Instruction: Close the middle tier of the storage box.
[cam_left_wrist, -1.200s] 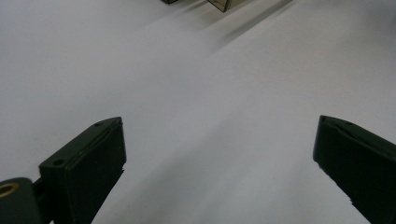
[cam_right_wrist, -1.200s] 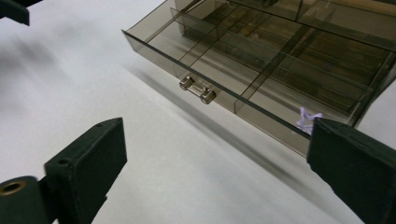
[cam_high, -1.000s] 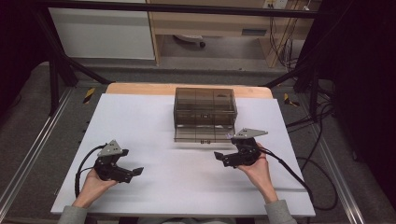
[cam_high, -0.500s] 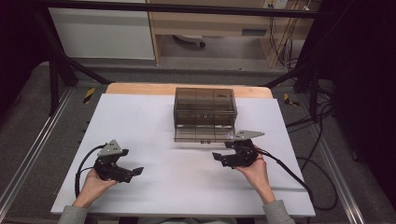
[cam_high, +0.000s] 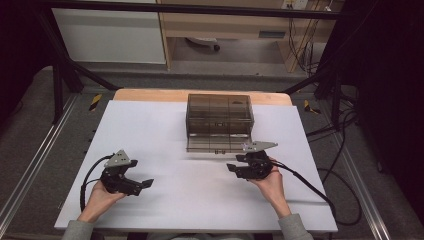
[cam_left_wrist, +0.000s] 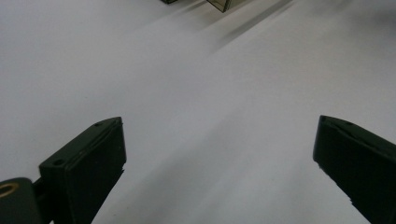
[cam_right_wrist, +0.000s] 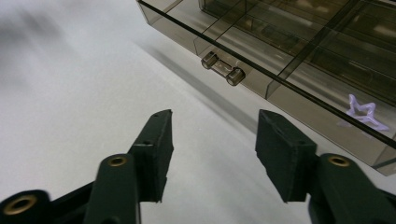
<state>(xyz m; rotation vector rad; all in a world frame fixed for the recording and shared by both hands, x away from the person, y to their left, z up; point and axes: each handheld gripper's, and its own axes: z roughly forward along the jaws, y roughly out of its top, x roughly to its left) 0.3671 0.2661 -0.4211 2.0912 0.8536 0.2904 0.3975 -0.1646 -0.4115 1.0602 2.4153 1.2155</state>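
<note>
- We hold our right gripper (cam_high: 235, 167) just in front of the smoky clear box (cam_high: 219, 120), which sits at the far middle of the white counter (cam_high: 165, 130).
- Its jaws have just been closing and now stand half apart with nothing between them, only bare counter below.
- In the right gripper view, the right gripper (cam_right_wrist: 212, 140) points toward the box (cam_right_wrist: 299, 51), at the small round handle (cam_right_wrist: 223, 69) on the front of its pulled-out drawer (cam_right_wrist: 261, 74); the jaws are near the handle but not touching it.
- A pale purple star (cam_right_wrist: 364, 112) lies inside the drawer, off to the right of the handle in that view.
- Our left gripper (cam_high: 142, 183) rests low over the near left of the counter, well apart from the box.
- In the left gripper view, the left gripper (cam_left_wrist: 219, 149) has its jaws spread wide and released, with plain white counter (cam_left_wrist: 187, 70) between them.
- Both of our hands grip the tools from the near edge, cables trailing behind.
</note>
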